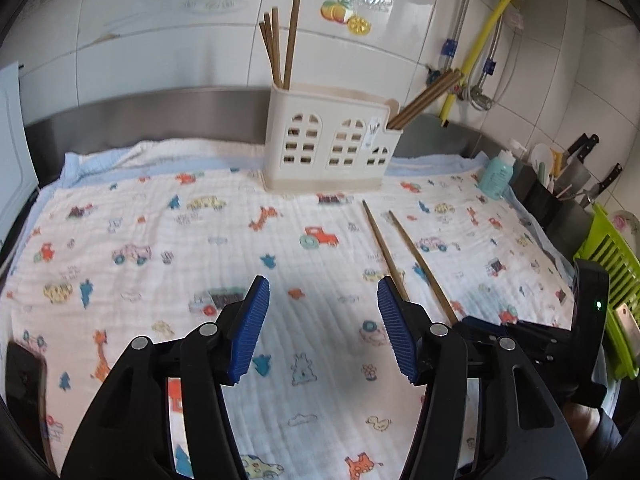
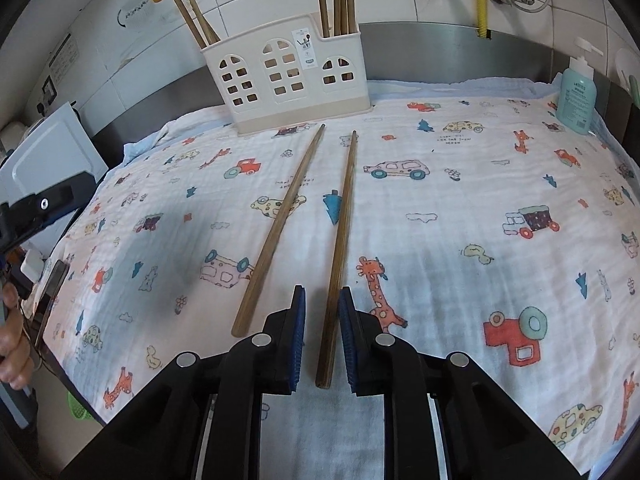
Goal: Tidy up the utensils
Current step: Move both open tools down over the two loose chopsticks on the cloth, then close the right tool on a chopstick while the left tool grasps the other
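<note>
Right gripper (image 2: pixel 322 336) is low over the patterned cloth (image 2: pixel 440 240), jaws nearly closed around the near end of one chopstick (image 2: pixel 340 248); a thin gap shows on each side of the stick, so the pads look not quite pressed on it. Second chopstick (image 2: pixel 280 224) lies just left of it on the cloth, near-parallel, not touching. Left gripper (image 1: pixel 323 328) hovers over bare cloth, jaws about half open, nothing between them; both loose chopsticks sit to its right. A hand (image 2: pixel 12 344) on the left gripper's grip shows at the edge of the right wrist view. Further back, the cream utensil holder (image 2: pixel 288 76) stands upright on the cloth by the steel backsplash (image 2: pixel 440 48), chopsticks already in both end compartments. Teal bottle (image 2: pixel 576 96) at the far right corner, knife block (image 1: pixel 560 192) beyond it.
</note>
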`<state>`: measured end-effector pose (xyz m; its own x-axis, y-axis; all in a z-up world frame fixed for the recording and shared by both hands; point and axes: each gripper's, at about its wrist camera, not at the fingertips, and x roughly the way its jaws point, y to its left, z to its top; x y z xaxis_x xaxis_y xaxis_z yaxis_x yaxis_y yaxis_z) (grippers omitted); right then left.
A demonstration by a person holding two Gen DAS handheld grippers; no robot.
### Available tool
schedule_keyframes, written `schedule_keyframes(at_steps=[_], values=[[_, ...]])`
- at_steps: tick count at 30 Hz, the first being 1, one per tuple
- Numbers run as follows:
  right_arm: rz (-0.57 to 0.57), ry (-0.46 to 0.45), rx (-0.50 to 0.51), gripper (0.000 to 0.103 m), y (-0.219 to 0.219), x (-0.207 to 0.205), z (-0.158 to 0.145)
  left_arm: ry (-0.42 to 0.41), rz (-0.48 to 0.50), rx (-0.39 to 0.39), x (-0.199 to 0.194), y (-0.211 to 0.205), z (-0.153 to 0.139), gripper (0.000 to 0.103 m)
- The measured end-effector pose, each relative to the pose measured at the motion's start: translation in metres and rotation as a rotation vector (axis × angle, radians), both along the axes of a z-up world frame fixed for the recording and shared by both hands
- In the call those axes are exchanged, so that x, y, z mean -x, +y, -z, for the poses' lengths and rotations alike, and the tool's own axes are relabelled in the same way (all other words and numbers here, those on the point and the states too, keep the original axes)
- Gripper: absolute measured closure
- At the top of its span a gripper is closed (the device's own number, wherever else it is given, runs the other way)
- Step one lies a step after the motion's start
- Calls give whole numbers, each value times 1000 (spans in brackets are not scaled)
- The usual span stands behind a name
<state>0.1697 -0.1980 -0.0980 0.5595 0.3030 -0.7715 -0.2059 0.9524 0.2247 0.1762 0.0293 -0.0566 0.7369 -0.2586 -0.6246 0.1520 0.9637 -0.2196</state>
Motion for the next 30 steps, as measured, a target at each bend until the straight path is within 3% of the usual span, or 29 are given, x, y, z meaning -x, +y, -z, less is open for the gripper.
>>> schedule_keyframes(at_steps=[7, 16, 30], values=[[15, -4, 30, 93, 3, -3, 6, 50, 6, -1, -1, -8, 18, 45], [28, -25, 28, 95, -5, 0, 1, 81, 66, -10, 0, -33, 32, 45], [46, -160, 7, 96, -26, 15, -48, 124, 150, 16, -9, -77, 48, 49]])
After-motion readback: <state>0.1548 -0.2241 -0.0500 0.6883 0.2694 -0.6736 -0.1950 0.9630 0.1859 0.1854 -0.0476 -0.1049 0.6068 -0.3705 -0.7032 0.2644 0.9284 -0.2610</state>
